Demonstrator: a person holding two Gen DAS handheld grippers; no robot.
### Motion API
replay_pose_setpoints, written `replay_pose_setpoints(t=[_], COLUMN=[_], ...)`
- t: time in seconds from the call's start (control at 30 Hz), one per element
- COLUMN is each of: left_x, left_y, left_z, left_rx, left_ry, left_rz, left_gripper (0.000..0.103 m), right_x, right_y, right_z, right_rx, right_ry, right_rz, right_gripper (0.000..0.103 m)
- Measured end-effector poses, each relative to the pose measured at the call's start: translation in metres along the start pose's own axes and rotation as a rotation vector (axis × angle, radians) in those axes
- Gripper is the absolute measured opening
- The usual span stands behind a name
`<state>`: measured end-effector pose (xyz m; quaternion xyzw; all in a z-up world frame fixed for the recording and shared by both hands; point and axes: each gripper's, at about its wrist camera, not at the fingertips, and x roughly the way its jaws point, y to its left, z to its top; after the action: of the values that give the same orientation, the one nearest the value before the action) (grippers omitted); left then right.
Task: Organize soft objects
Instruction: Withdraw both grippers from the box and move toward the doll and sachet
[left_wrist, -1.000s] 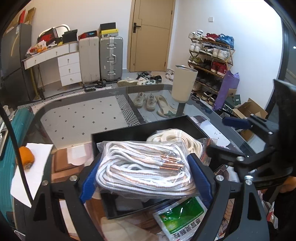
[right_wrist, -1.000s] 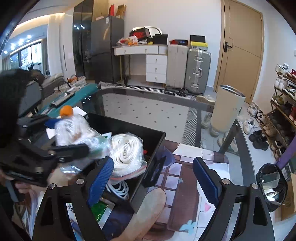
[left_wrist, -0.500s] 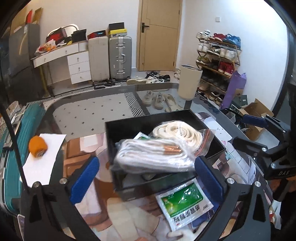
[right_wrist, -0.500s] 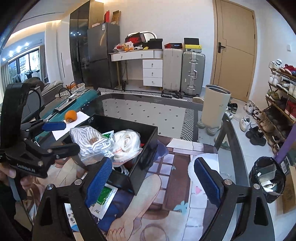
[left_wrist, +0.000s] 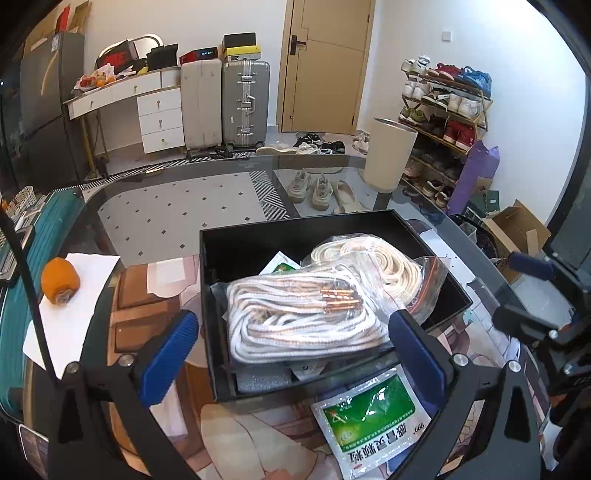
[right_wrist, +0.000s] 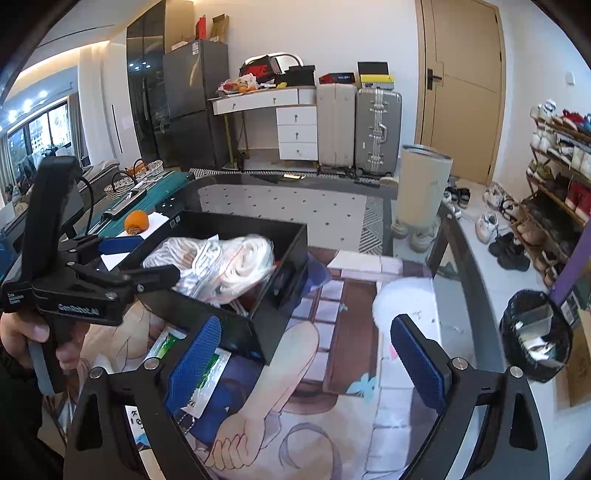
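Note:
A black box (left_wrist: 295, 225) sits on the glass table. Inside it lies a clear bag of white rope with copper tips (left_wrist: 303, 317), and behind that a bag of cream rope (left_wrist: 373, 258). My left gripper (left_wrist: 293, 356) is open, its blue pads standing wide on either side of the box's near end, clear of the rope bag. A green sachet (left_wrist: 369, 417) lies on the table in front of the box. My right gripper (right_wrist: 306, 365) hovers to the right of the box (right_wrist: 291, 251), jaws opening, nothing between them. The left gripper (right_wrist: 147, 258) shows beside the rope bags (right_wrist: 221, 266).
An orange fruit (left_wrist: 59, 282) rests on white paper at the table's left. A printed mat (right_wrist: 332, 332) covers the table under the box. Beyond the table edge stand a cream bin (left_wrist: 388, 151), a shoe rack (left_wrist: 443, 110) and a black-lined waste bin (right_wrist: 535, 339).
The left gripper's jaws have spread and let go of the white rope bag, which now lies in the box; the gripper drew back. The right gripper shifted away to the right.

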<state>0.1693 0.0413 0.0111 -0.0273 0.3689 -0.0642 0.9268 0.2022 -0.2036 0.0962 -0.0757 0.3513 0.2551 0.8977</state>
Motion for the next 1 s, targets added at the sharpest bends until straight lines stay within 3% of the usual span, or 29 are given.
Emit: replay_pose_setpoints(t=[0.3, 0.43, 0.6, 1.0], left_x=[-0.029, -0.041, -0.058, -0.068], left_y=[0.000, 0.003, -0.004, -0.024], left_z=[-0.022, -0.038, -0.060, -0.094], left_rx=[0.005, -0.007, 0.018, 0.082], left_ry=[-0.004, 0.013, 0.025, 0.078], left_rz=[0.015, 0.007, -0.028, -0.025], left_gripper=[0.103, 0.103, 0.103, 0.103], right_x=[0.009, 0.006, 0.000, -0.017], right_y=[0.019, 0.031, 0.041, 0.048], right_z=[-0.013, -0.020, -0.026, -0.037], right_rx=[-0.003, -0.017, -0.034, -0.039], right_ry=[0.046, 0.045, 0.048, 0.047], right_rz=[0.057, 0.076, 0.077, 0.058], right_gripper=[0.097, 0.102, 0.102, 0.102])
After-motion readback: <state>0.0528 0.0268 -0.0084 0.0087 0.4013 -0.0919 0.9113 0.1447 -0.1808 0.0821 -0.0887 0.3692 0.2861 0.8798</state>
